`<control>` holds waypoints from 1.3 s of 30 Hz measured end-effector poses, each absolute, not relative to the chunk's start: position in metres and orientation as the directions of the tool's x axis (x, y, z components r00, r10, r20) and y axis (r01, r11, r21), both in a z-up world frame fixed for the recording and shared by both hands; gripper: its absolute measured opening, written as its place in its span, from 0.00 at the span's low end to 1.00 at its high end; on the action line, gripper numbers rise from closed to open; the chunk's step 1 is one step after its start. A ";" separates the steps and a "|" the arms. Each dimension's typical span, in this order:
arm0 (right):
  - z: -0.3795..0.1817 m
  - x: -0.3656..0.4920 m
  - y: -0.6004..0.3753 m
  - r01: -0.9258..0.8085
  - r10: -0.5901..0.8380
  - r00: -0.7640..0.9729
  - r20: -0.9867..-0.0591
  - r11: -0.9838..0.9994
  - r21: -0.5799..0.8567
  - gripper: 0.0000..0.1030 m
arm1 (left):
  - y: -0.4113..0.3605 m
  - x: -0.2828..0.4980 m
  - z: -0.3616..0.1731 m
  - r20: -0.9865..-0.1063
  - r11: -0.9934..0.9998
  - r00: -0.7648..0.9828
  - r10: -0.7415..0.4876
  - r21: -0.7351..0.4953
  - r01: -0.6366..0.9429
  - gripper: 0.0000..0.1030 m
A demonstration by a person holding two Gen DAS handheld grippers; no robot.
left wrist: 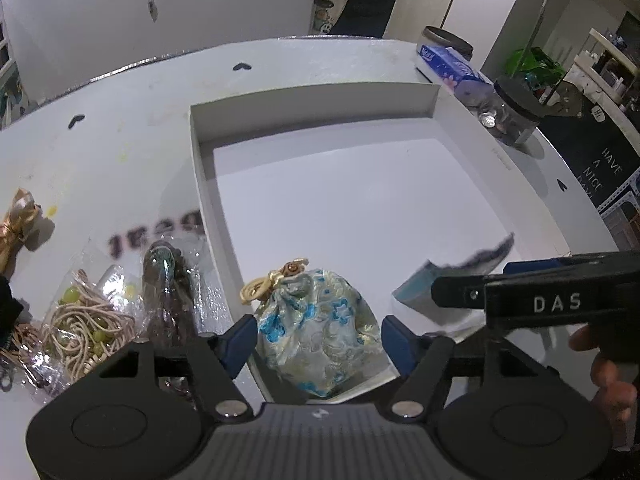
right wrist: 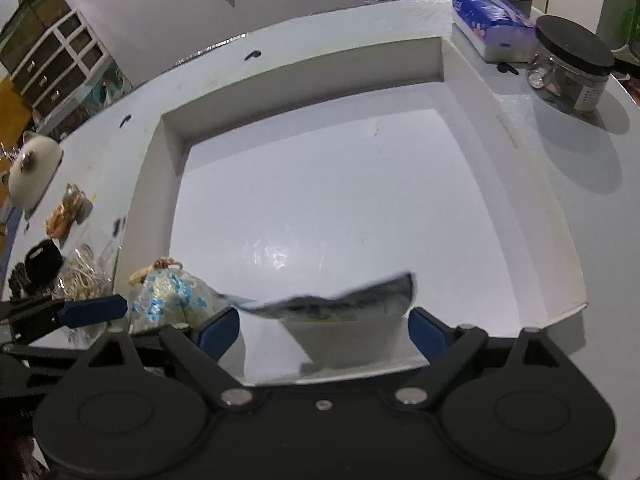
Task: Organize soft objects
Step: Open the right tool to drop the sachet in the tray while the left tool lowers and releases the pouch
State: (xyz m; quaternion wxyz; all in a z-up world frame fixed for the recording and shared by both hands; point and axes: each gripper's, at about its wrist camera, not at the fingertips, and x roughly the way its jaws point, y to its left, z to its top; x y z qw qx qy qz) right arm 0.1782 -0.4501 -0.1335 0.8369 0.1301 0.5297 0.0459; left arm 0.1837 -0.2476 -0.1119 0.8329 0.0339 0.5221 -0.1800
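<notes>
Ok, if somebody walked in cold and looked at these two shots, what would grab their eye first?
Probably the big white tray, which fills the middle of both views. Next, the blue-flowered drawstring pouch in its near left corner, between the open fingers of the left gripper. Then the blurred small packet at the tray's near edge, in front of the open right gripper.

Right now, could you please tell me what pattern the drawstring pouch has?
The drawstring pouch is pale gold-cream brocade with blue flowers; clearest in the left wrist view.
</notes>
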 end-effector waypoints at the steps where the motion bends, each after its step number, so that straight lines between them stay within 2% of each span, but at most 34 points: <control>1: -0.132 0.178 -0.451 0.060 0.217 0.440 -0.871 0.961 0.270 0.91 | -0.248 0.183 -0.111 -0.880 0.933 0.396 -0.263 -0.127 0.336 0.68; 4: -0.129 0.179 -0.455 0.063 0.217 0.457 -0.863 0.959 0.275 0.89 | -0.245 0.180 -0.105 -0.865 0.935 0.423 -0.270 -0.132 0.328 0.67; 11: -0.127 0.194 -0.464 0.058 0.235 0.477 -0.847 0.953 0.297 0.72 | -0.239 0.175 -0.095 -0.842 0.942 0.462 -0.278 -0.146 0.301 0.64; 14: -0.129 0.204 -0.465 0.045 0.249 0.477 -0.843 0.951 0.307 0.67 | -0.238 0.175 -0.093 -0.840 0.945 0.468 -0.275 -0.148 0.290 0.58; 19: -0.136 0.224 -0.467 0.041 0.231 0.494 -0.838 0.957 0.288 0.66 | -0.237 0.176 -0.093 -0.840 0.947 0.467 -0.277 -0.155 0.282 0.47; 24: -0.154 0.244 -0.473 0.039 0.204 0.469 -0.859 0.967 0.251 0.49 | -0.244 0.175 -0.096 -0.850 0.940 0.446 -0.281 -0.151 0.305 0.40; 29: -0.159 0.232 -0.451 -0.125 0.189 0.458 -0.869 0.981 0.148 0.49 | -0.247 0.176 -0.104 -0.869 0.940 0.413 -0.273 -0.150 0.306 0.37; 34: -0.159 0.209 -0.432 -0.276 0.244 0.431 -0.869 0.952 0.131 0.49 | -0.247 0.179 -0.114 -0.886 0.945 0.389 -0.254 -0.141 0.295 0.37; 39: -0.157 0.196 -0.427 -0.326 0.259 0.404 -0.877 0.937 0.126 0.49 | -0.245 0.178 -0.117 -0.888 0.946 0.384 -0.251 -0.141 0.292 0.37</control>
